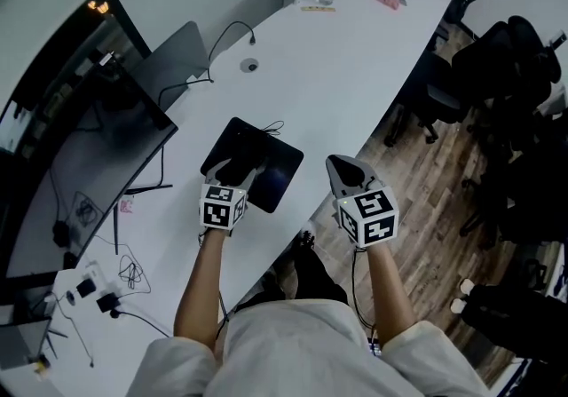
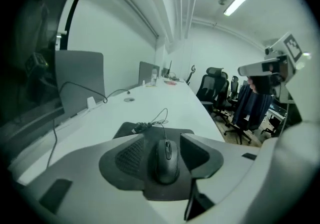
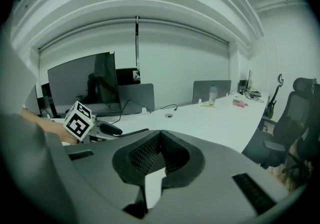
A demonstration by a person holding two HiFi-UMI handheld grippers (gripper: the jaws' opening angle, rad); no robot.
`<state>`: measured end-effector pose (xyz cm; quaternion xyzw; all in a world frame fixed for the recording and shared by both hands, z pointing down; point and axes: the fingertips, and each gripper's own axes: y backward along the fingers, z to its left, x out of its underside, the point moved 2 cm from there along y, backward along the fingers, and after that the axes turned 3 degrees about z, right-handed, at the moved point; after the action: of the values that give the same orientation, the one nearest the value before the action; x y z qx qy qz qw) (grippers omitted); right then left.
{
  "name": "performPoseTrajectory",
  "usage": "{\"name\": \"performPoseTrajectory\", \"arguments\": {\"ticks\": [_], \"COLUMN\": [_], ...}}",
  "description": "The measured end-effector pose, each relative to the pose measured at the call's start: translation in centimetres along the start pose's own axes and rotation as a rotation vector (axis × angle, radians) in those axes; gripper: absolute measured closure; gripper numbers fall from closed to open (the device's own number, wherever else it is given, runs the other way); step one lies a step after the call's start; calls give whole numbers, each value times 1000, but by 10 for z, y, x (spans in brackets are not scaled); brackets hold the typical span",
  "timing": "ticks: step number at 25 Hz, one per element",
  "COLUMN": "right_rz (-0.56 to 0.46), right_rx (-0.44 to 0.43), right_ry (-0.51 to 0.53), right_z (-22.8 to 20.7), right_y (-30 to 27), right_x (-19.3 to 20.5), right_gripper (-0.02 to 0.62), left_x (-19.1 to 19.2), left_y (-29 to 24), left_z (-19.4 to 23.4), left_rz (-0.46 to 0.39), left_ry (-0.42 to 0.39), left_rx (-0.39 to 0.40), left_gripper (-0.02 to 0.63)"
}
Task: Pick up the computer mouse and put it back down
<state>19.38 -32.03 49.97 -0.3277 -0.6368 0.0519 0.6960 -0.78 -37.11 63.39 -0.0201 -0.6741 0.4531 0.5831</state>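
**Mouse sits between the left jaws, not lifted yet**

Long and white, the desk (image 1: 355, 58) runs away toward 1 o'clock, with a dark screen (image 1: 89, 155) at 9 o'clock. Near its close edge lies a black mouse pad (image 1: 282, 175). On the pad sits the mouse (image 2: 166, 160), flat, with its cord (image 2: 162, 118) going off toward 12 o'clock.

The left gripper (image 1: 244, 169) points down at the pad. Its jaws are spread wide, one on each side of the mouse, with a little gap on both sides, so nothing is squeezed. I think they sit that way so that one squeeze would catch the mouse by its sides.

The right gripper (image 3: 159, 135) hangs at 3 o'clock from the pad, just off the desk edge. Its jaws are pressed together with nothing in them. It likely waits there because one gripper is enough.
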Motion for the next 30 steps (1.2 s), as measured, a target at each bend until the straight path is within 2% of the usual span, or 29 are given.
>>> {"name": "performPoseTrajectory", "arguments": {"ticks": [5,7,12,17,22,30], "right_rz": [-96,-130,-227,-289,-323,-367], "right_rx": [40,49,63,69,74,78], "right_ry": [30,50,91,156,196,239], "right_z": [25,35,64,89,108,131], "right_y": [30,44,81,110,137,170], "right_x": [-28,-40,-70,-91,-104,-126], "right_gripper": [581,581,581,581,583,583], "left_x": [-42,-60,-96,-119,-136,-138], "left_y": [75,108,186,244,295,332], "left_z": [9,10,5,-10,-22,-49], "left_rz": [-171,-246,-426,-508,-602,-634], "left_ry": [-74,-105,-151,-249,-285,-340], "left_rx": [-12,-28,-52,-76,-108,-84], "left_gripper": [542,574,588,588,588,588]}}
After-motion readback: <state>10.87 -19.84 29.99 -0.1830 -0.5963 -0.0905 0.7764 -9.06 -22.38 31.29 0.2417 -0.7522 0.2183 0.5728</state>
